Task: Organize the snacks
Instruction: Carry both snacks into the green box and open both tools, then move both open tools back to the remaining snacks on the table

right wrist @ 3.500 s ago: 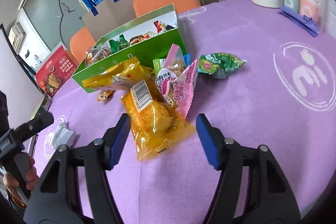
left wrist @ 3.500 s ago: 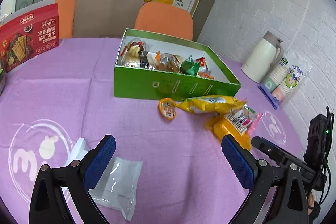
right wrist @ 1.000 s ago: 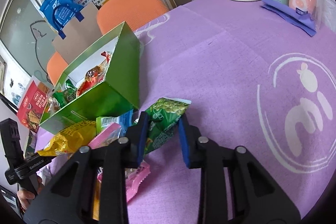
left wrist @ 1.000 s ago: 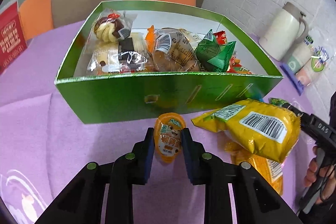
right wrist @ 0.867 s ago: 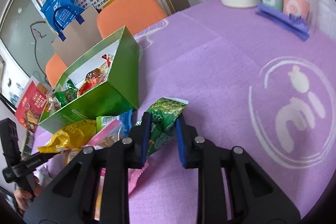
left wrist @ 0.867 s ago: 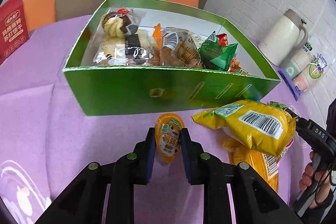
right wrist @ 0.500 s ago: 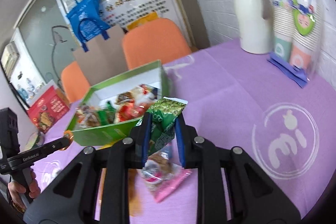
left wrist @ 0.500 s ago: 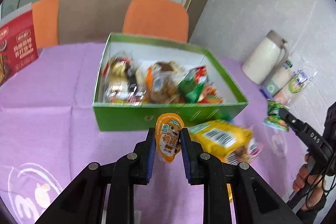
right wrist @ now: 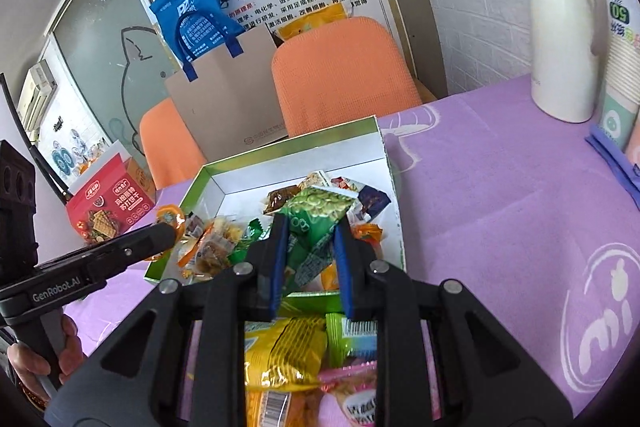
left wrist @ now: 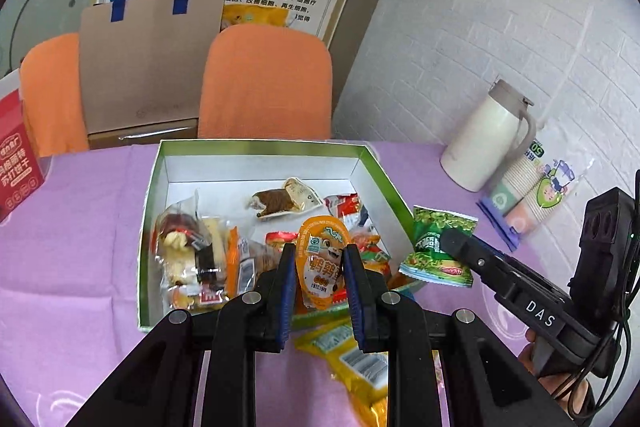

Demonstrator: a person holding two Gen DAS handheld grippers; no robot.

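Note:
My left gripper [left wrist: 320,267] is shut on an orange jelly cup [left wrist: 322,261] and holds it above the near part of the green snack box [left wrist: 260,147]. My right gripper [right wrist: 308,251] is shut on a green pea packet [right wrist: 316,223] and holds it over the box's near edge [right wrist: 304,299]. The packet also shows in the left wrist view [left wrist: 438,245], by the box's right wall. The box holds several wrapped snacks [left wrist: 200,251]. Yellow packets [right wrist: 284,351] and a pink packet [right wrist: 352,387] lie on the purple cloth in front of the box.
A white thermos [left wrist: 486,143] and a sleeve of paper cups [left wrist: 536,195] stand at the right by the wall. A red cracker box [left wrist: 18,163] stands at the left. Two orange chairs [left wrist: 266,83] and a paper bag [left wrist: 140,67] are behind the table.
Both grippers closed on their snacks on the cloth, lifted them, and carried them up over the green box. The view now looks down into the box.

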